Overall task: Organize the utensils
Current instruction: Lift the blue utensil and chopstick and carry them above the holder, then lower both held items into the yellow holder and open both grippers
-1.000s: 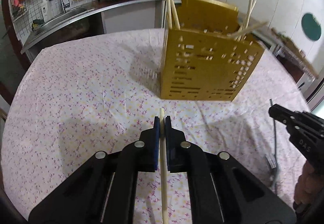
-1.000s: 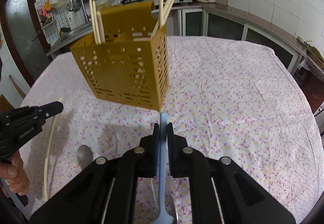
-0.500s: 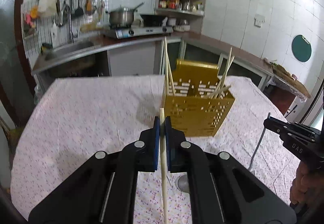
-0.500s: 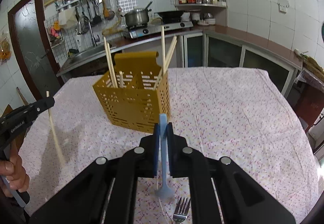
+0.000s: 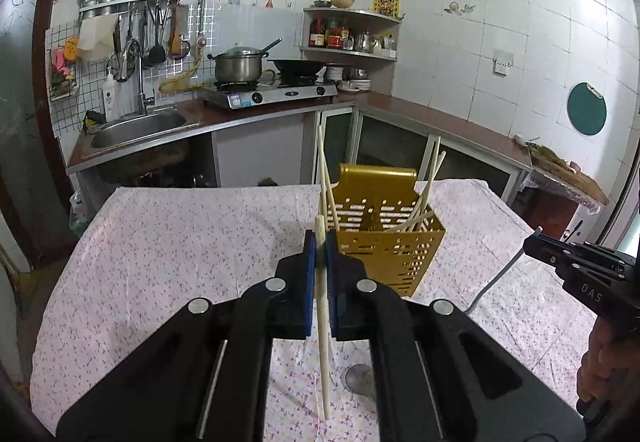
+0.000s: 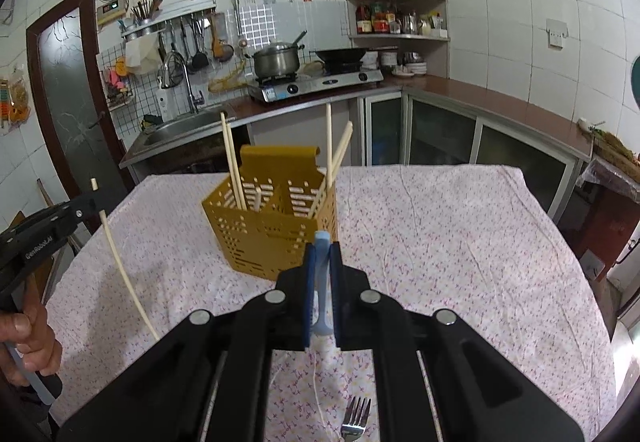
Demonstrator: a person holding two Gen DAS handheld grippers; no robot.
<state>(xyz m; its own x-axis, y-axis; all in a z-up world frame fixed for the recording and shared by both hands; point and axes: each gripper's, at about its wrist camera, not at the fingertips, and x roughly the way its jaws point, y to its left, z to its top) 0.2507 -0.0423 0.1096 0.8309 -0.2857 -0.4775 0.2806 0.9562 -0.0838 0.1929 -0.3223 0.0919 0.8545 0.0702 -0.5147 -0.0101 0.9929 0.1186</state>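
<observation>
A yellow perforated utensil holder (image 5: 394, 242) stands on the table with several chopsticks (image 5: 430, 178) in it; it also shows in the right wrist view (image 6: 276, 230). My left gripper (image 5: 320, 242) is shut on a pale chopstick (image 5: 323, 342), held above the table short of the holder; the right wrist view shows that chopstick (image 6: 124, 274) hanging down at the left. My right gripper (image 6: 322, 246) is shut on a light blue utensil handle (image 6: 321, 290), lifted in front of the holder. In the left wrist view it (image 5: 532, 244) shows at the right with a grey handle (image 5: 496, 278) hanging below.
A floral tablecloth (image 6: 460, 242) covers the table. A metal fork (image 6: 355, 418) and a thin white chopstick (image 6: 318, 394) lie near the front edge. A spoon bowl (image 5: 360, 378) lies below my left gripper. A kitchen counter with sink (image 5: 136, 126) and stove is behind.
Both grippers rose and pulled back from the holder, carrying the chopstick and the blue-handled utensil up off the table. The holder now looks smaller and farther.
</observation>
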